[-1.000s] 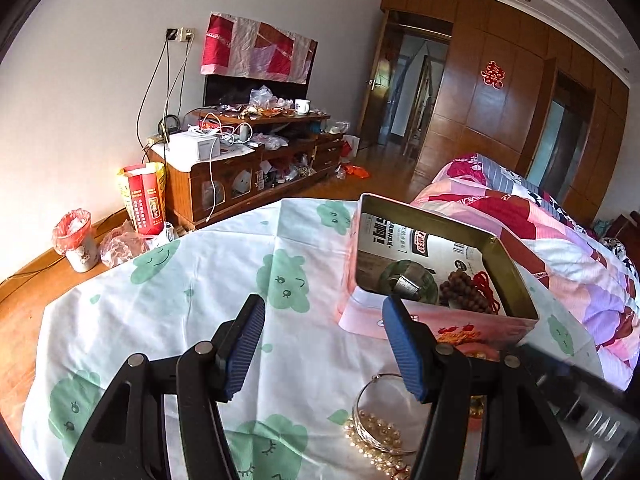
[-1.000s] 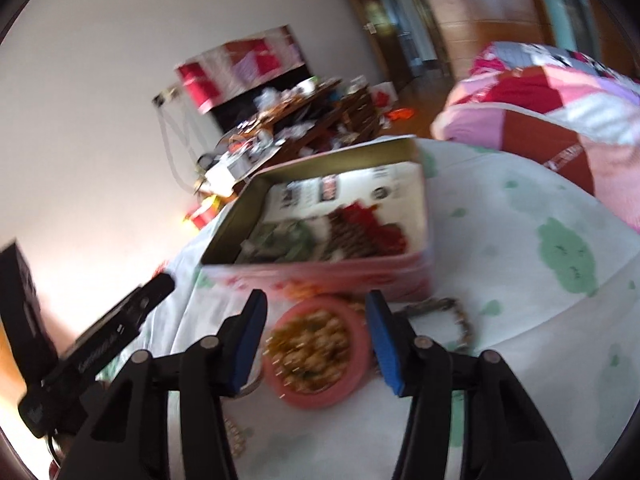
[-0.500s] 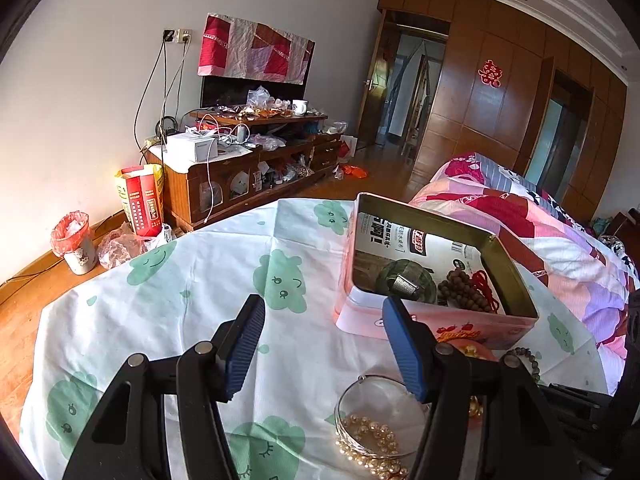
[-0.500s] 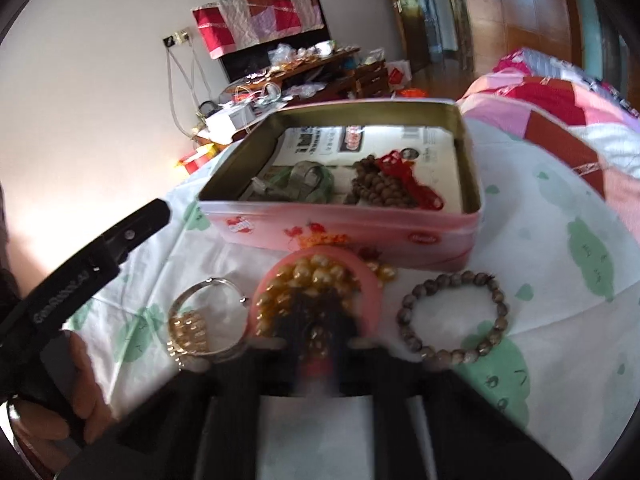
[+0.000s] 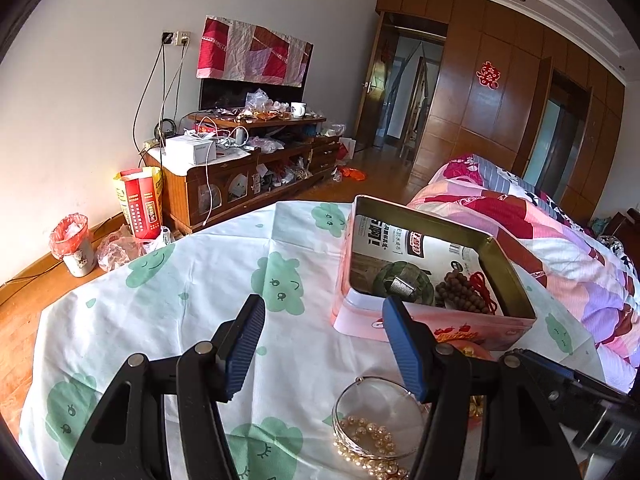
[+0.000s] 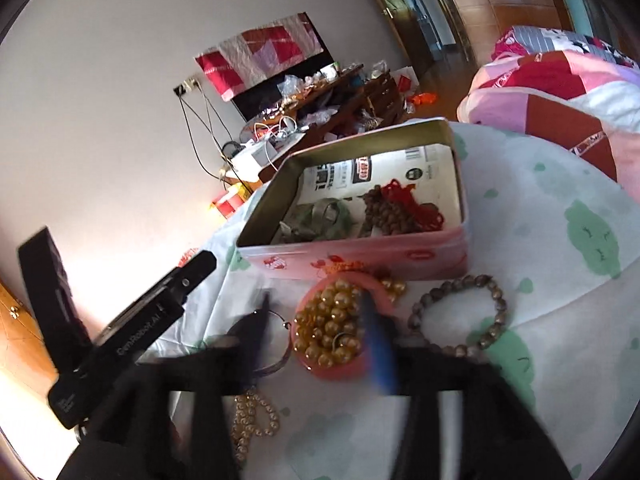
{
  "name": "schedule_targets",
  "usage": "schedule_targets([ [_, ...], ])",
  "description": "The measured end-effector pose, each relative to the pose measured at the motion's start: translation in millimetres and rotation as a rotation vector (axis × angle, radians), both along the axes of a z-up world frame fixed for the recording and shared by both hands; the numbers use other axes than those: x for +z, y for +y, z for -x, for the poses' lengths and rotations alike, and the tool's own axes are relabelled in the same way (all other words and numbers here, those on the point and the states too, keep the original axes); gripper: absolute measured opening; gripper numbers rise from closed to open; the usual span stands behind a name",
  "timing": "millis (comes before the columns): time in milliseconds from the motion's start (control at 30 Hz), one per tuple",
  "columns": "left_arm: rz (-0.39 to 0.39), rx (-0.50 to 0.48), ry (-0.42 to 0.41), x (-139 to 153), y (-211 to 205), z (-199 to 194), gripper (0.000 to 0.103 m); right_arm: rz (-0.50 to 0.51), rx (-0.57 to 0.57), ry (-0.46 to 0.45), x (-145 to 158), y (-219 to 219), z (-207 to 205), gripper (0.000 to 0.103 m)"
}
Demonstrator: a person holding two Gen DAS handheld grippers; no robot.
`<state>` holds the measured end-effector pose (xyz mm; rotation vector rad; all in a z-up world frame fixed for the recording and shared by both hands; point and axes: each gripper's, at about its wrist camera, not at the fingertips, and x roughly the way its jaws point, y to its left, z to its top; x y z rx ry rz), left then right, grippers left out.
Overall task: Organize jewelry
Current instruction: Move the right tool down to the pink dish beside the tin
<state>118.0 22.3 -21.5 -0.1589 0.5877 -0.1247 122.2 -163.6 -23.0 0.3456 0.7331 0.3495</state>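
Note:
A pink tin box (image 5: 424,326) stands open on the cloth-covered table, holding a green bracelet (image 5: 404,280) and brown beads with a red cord (image 5: 460,292). In front of the tin (image 6: 360,260) sits a pink dish of gold beads (image 6: 332,328), with a grey-brown bead bracelet (image 6: 460,316) on its right and a silver bangle (image 6: 276,360) and pearl string (image 6: 252,416) on its left. My right gripper (image 6: 318,330) is blurred, its jaws opening around the dish, the left finger apart from it. My left gripper (image 5: 324,344) hangs open and empty left of the bangle (image 5: 376,420).
The table carries a white cloth with green clouds (image 5: 200,280). A bed with a pink and red quilt (image 5: 560,240) lies close on the right. A cluttered TV cabinet (image 5: 240,184) and a small bin (image 5: 74,244) stand by the far wall.
The right gripper's jaws closed over the dish of gold beads half a second ago and now stand apart again. Its view has tilted. The left gripper has kept still.

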Motion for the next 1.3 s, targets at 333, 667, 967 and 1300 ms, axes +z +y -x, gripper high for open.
schedule_targets([
  [333, 0.026, 0.048, -0.004, 0.5, 9.5, -1.5, 0.062, 0.287, 0.043, 0.069, -22.2, 46.8, -24.7, 0.072],
  [667, 0.030, 0.041, -0.005, -0.5, 9.8, -1.1, 0.062, 0.196, 0.032, 0.094, -26.9, 26.5, -22.3, 0.047],
  [967, 0.022, 0.032, -0.005, -0.7, 8.3, -1.3, 0.062, -0.007, 0.022, 0.066, -17.4, 3.1, -4.0, 0.014],
  [1300, 0.033, -0.020, -0.011, 0.6, 5.6, 0.5, 0.062, -0.087, -0.057, 0.011, -0.8, -25.4, 21.9, 0.013],
])
